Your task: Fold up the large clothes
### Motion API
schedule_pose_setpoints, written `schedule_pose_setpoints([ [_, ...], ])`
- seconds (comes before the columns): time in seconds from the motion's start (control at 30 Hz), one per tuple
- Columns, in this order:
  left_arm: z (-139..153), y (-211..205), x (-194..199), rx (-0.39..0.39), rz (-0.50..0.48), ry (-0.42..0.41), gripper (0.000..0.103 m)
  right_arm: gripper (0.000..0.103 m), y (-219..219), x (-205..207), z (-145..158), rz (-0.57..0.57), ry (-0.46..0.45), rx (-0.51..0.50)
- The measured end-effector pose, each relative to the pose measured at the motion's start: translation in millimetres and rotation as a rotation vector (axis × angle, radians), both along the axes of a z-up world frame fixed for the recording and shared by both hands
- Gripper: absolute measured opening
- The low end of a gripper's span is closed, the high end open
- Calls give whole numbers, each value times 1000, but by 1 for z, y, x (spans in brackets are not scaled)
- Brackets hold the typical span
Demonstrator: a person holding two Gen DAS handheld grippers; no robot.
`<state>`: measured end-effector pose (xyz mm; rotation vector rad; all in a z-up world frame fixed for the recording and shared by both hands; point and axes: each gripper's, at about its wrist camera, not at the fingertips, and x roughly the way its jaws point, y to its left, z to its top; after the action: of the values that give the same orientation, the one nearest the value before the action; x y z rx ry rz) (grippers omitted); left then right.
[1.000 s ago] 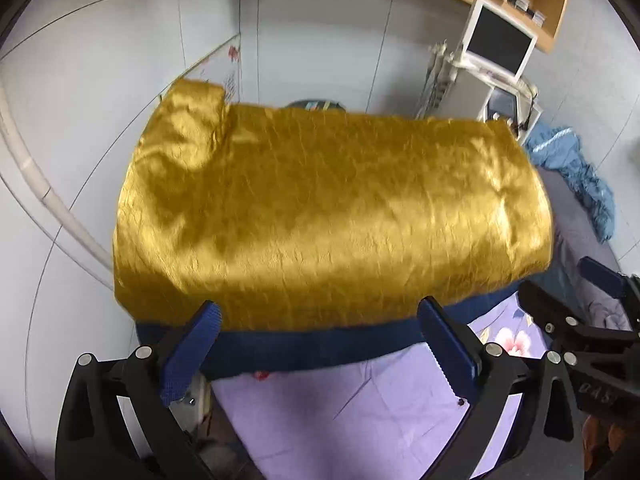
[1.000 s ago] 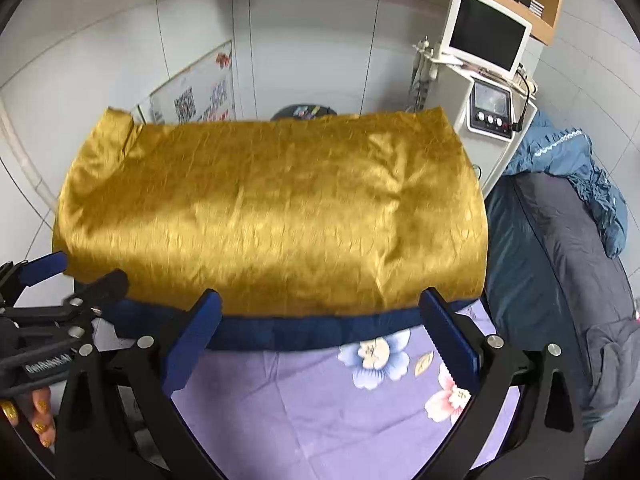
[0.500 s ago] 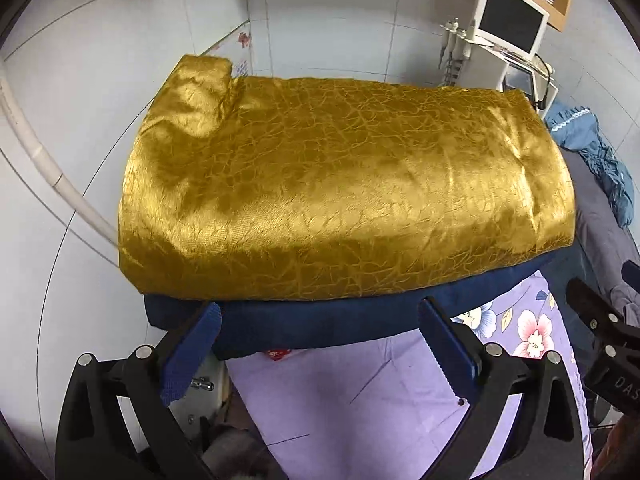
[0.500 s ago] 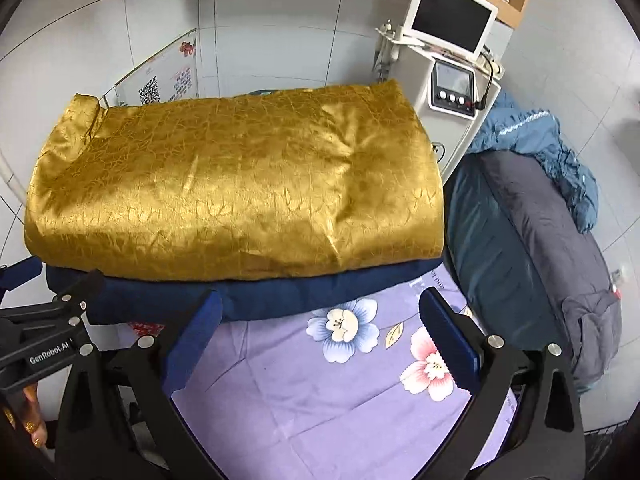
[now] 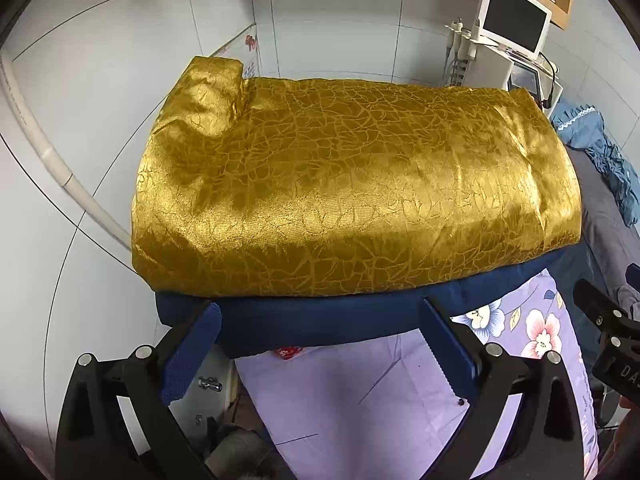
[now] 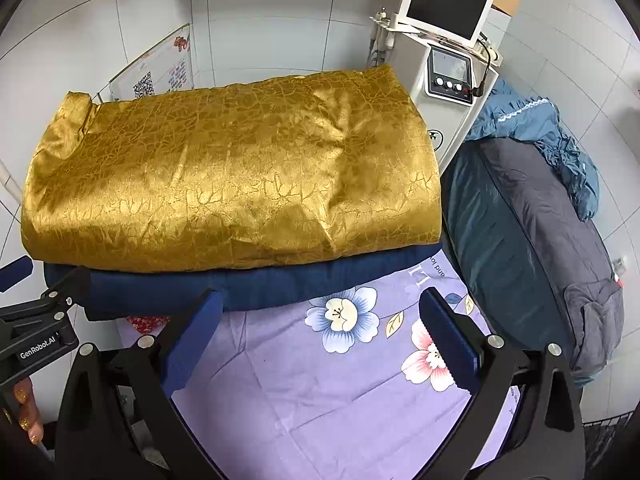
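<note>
Left wrist view: left gripper (image 5: 316, 334) fingers spread wide and empty, just short of a folded gold quilt (image 5: 352, 188) lying on a navy layer (image 5: 320, 320) on the bed. Right wrist view: right gripper (image 6: 318, 320) equally open and empty above the floral sheet (image 6: 320, 380); this fold looks finished, so the next move likely calls for a fresh grip on an edge.

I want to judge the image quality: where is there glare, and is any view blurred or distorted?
Left wrist view: bright sheen along the front of the gold quilt; sharp, wall tile lines bowed by the fisheye. Right wrist view: glare patches on the same quilt; also sharp, dark corners.
</note>
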<state>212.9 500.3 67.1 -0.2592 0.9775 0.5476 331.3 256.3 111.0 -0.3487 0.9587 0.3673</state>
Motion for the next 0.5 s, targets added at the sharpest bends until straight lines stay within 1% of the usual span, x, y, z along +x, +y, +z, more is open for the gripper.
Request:
schedule_pose_setpoints([
  [0.23,-3,3,-2,9,15,16,96,97,4,-2,-3,14,12,0],
  [0.4,-3,5,-4,32,34,32,97,97,7,-3,-3,24,11,-2],
  [0.5,-4,5,-4,21,31,31,96,97,7,-4,-2,28,8,-2],
])
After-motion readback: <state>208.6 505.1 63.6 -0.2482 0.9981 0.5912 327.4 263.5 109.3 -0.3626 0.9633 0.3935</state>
